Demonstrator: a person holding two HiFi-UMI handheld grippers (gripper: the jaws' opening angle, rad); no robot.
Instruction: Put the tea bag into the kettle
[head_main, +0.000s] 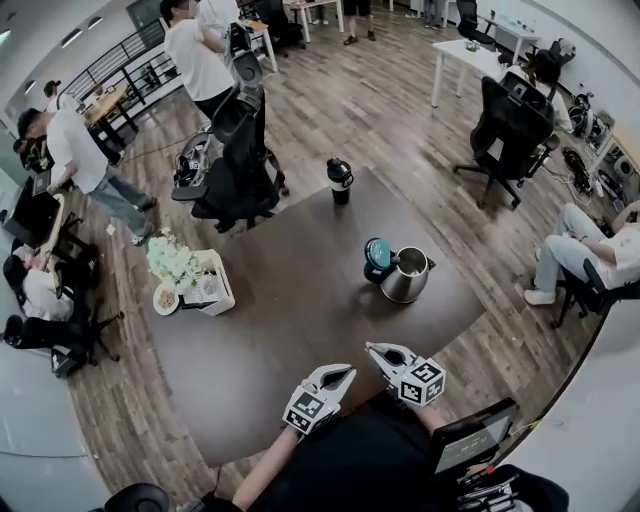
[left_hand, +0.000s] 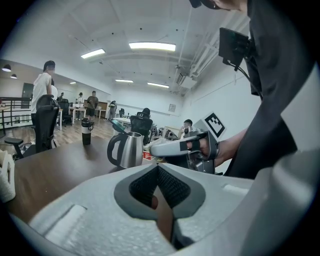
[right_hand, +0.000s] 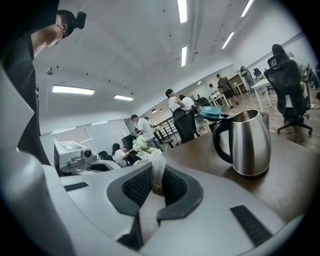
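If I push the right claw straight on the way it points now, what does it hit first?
Probably bare table top, then the flowers at its far edge. The kettle stands right of that line, so the right claw, shut on the tea bag, would likely miss it.

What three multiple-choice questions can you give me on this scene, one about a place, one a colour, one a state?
1. Where is the tea bag?
A. in the kettle
B. between the right gripper's jaws
C. beside the bottle

2. What colour is the kettle's lid?
A. teal
B. red
C. white

3. The lid is:
A. shut
B. open
C. taken off

Answers: 1 B, the right gripper view shows it pinched between the pads. 2 A, it shows teal in the head view. 3 B, it stands tilted up beside the kettle's mouth.
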